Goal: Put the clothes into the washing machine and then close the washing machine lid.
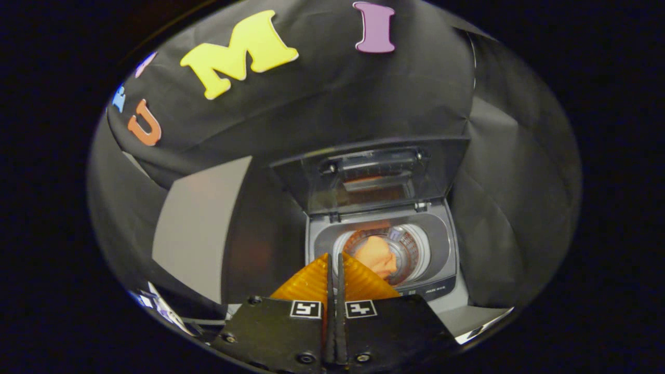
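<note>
A grey top-loading washing machine (447, 244) stands just ahead of my fingers, against the black booth wall. Its dark see-through lid (374, 174) stands raised at the back, tilted up toward the wall. An orange piece of clothing (379, 255) lies inside the round drum, below the rim. My gripper (334, 255) is shut with nothing between its fingers. The fingertips hang over the front left part of the drum opening and hide that side of it.
A light grey panel (200, 228) stands to the left of the machine. Black cloth closes in behind it and on its right. A pale surface edge (483, 324) runs below the machine's front right corner.
</note>
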{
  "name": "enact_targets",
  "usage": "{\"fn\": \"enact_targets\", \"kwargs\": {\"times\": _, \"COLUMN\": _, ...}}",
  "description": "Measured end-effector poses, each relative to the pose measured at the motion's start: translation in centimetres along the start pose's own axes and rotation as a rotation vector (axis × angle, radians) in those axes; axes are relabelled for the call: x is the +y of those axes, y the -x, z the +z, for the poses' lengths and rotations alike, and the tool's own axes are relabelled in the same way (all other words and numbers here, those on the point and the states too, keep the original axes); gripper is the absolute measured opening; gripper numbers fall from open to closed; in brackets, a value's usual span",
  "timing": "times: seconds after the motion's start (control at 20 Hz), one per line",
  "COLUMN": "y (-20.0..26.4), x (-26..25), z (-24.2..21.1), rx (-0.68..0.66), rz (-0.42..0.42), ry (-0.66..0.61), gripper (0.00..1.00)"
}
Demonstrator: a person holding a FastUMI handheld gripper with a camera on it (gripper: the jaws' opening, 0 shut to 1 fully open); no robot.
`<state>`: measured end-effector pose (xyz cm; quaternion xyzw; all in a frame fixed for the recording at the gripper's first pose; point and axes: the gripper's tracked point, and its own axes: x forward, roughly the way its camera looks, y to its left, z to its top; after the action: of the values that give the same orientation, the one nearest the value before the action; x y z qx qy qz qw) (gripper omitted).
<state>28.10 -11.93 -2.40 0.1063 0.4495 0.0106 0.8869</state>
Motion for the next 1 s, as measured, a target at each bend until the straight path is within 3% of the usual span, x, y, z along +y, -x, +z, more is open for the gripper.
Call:
{"fn": "enact_targets", "kwargs": {"times": 0.3, "y": -3.3, "x": -0.7, "z": 0.7, "rx": 0.055, "rz": 0.035, "ry": -0.028, "gripper": 0.05}}
{"fn": "enact_targets", "kwargs": {"times": 0.4, "y": -3.8, "x": -0.8, "z": 1.3, "rx": 0.054, "rz": 0.046, "ry": -0.017, "gripper": 0.16}}
{"fn": "enact_targets", "kwargs": {"times": 0.45, "y": -3.9, "x": -0.9, "z": 1.6, "rx": 0.047, "rz": 0.042, "ry": -0.011, "gripper": 0.31}}
{"fn": "enact_targets", "kwargs": {"times": 0.5, "y": -4.1, "x": -1.3, "z": 2.0, "rx": 0.034, "rz": 0.038, "ry": -0.004, "gripper": 0.36}}
{"fn": "enact_targets", "kwargs": {"times": 0.65, "y": -4.1, "x": -2.3, "z": 3.5, "rx": 0.0, "rz": 0.001, "ry": 0.025, "gripper": 0.64}}
{"fn": "enact_targets", "kwargs": {"times": 0.75, "y": -4.1, "x": -2.6, "z": 4.4, "rx": -0.022, "rz": -0.01, "ry": 0.039, "gripper": 0.65}}
{"fn": "enact_targets", "kwargs": {"times": 0.85, "y": -3.9, "x": -2.6, "z": 5.3, "rx": -0.053, "rz": -0.02, "ry": 0.059, "gripper": 0.74}}
{"fn": "enact_targets", "kwargs": {"times": 0.95, "y": -3.6, "x": -2.8, "z": 6.4, "rx": -0.094, "rz": -0.035, "ry": 0.097, "gripper": 0.92}}
{"fn": "enact_targets", "kwargs": {"times": 1.0, "y": -3.3, "x": -2.8, "z": 6.8, "rx": -0.111, "rz": -0.047, "ry": 0.121, "gripper": 0.93}}
